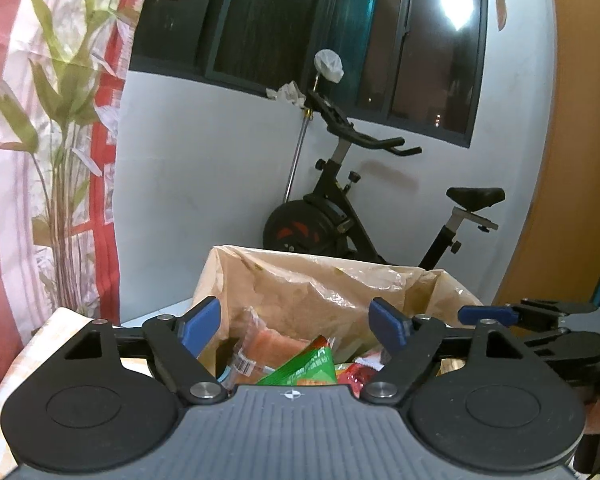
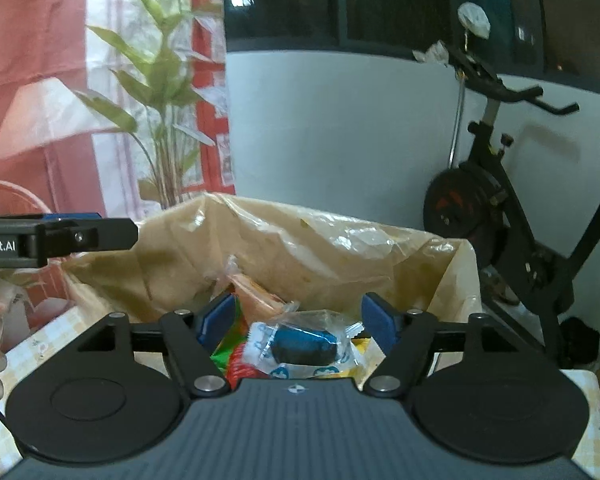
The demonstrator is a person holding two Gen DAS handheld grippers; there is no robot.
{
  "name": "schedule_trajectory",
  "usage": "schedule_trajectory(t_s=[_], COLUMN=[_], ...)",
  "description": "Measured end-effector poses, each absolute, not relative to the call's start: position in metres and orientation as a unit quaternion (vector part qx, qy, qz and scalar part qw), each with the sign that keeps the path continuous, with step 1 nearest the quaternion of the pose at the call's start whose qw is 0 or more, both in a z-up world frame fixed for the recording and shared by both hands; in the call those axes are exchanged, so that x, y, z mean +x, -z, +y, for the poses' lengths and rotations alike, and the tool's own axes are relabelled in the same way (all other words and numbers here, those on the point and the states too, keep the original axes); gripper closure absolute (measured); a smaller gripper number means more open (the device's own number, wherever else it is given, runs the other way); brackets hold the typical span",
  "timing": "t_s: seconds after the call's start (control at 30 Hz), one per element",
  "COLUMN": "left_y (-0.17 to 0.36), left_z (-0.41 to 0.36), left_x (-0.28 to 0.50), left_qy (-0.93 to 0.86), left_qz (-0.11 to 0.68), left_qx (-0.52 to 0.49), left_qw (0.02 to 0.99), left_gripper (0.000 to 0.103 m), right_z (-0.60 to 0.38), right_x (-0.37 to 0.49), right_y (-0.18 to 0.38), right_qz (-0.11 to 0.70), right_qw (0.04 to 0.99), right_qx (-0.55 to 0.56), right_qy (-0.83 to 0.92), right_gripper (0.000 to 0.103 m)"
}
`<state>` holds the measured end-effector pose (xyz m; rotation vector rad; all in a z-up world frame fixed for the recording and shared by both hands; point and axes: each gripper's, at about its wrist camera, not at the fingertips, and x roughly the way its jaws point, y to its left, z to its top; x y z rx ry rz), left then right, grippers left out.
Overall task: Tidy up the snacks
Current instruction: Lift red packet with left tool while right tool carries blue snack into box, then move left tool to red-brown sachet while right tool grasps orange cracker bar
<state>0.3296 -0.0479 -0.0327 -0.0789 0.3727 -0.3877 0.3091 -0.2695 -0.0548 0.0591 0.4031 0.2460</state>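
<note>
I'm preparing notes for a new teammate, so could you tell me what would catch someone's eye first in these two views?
Front and centre is the brown box lined with crinkled plastic, holding snack packets, with a dark blue wrapped snack lying on top between the open fingers of the right gripper. The left gripper hangs open over a green packet in the same box. Behind, a black exercise bike stands against the pale wall, under a dark window.

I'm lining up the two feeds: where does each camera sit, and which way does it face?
Left wrist: on the left claw, open, facing the lined box; right claw at right edge.
Right wrist: on the right claw, open over a blue-filled wrapper; left claw at left edge.
Shared: box, green packet, exercise bike.
</note>
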Motion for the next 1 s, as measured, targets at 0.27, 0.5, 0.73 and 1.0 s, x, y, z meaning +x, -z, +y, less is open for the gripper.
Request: schedule_trajectory(t_s=[0.27, 0.5, 0.73, 1.0], left_y=[0.033, 0.045, 0.077, 0.110], left_z=[-0.030, -0.019, -0.016, -0.010], left_x=[0.289, 0.261, 0.243, 0.235], left_qy=[0.187, 0.181, 0.172, 0.158], left_qz=[0.176, 0.189, 0.223, 0.255], left_qx=[-0.032, -0.026, -0.030, -0.030], left_qw=[0.966, 0.965, 0.959, 0.954], left_gripper=[0.020, 0.020, 0.020, 0.020], right_z=[-0.261, -0.249, -0.235, -0.221], right_x=[0.273, 0.243, 0.227, 0.215], right_y=[0.049, 0.052, 0.066, 0.104], right_qz=[0.171, 0.160, 0.172, 0.193], right_qw=[0.975, 0.976, 0.971, 0.966], right_qx=[0.035, 0.033, 0.035, 0.035], right_qy=[-0.136, -0.144, -0.164, -0.170], right_gripper=[0.030, 0.030, 0.030, 0.030])
